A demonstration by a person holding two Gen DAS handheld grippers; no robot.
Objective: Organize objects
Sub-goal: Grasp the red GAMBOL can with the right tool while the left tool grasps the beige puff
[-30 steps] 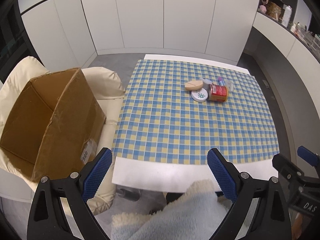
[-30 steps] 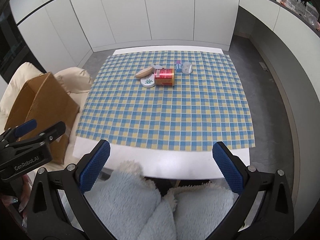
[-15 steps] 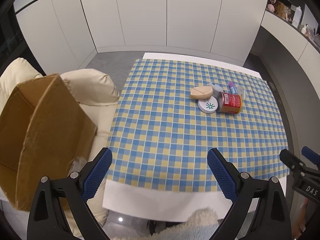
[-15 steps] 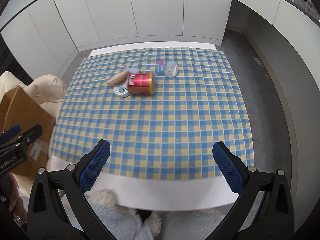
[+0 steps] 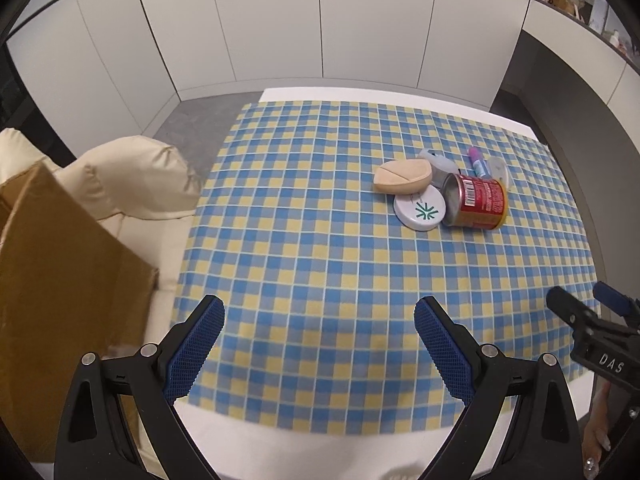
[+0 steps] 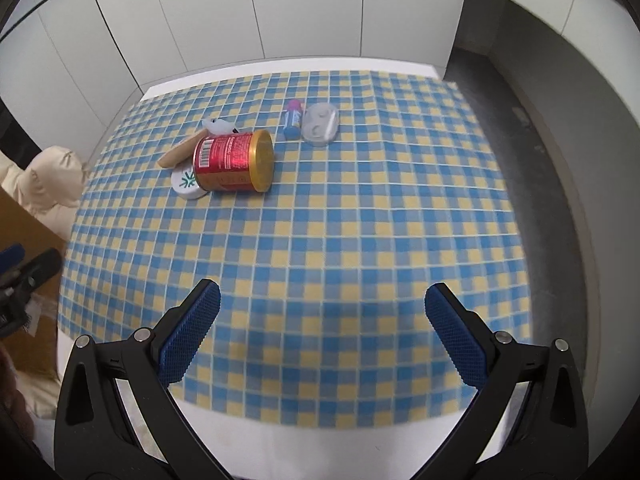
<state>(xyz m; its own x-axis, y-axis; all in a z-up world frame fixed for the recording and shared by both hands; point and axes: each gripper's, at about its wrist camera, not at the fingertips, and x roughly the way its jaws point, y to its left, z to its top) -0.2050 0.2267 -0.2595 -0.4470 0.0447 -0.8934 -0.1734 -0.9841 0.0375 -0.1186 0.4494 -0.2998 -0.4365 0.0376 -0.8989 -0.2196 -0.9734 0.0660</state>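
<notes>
A cluster of objects lies on the checked tablecloth [image 5: 320, 248]: a red can [image 5: 476, 200] on its side, a white round lid [image 5: 419, 210], a tan oval piece [image 5: 403, 176], a small blue tube [image 5: 478, 162] and clear plastic pieces [image 5: 438, 164]. The right wrist view shows the can [image 6: 232, 162], the lid [image 6: 186, 182], the tube [image 6: 293, 118] and a clear case [image 6: 320, 124]. My left gripper [image 5: 319, 344] is open and empty over the cloth's near edge. My right gripper [image 6: 322, 336] is open and empty, near the front edge too.
A cardboard box [image 5: 60, 280] rests on a cream cushioned chair [image 5: 136, 176] left of the table. White cabinets stand behind the table. A grey counter [image 6: 560, 92] runs along the right. The right gripper shows at the left view's right edge [image 5: 592, 320].
Both grippers have moved forward and over the table; the fluffy blue fabric below has left view. The objects look closer and have not moved.
</notes>
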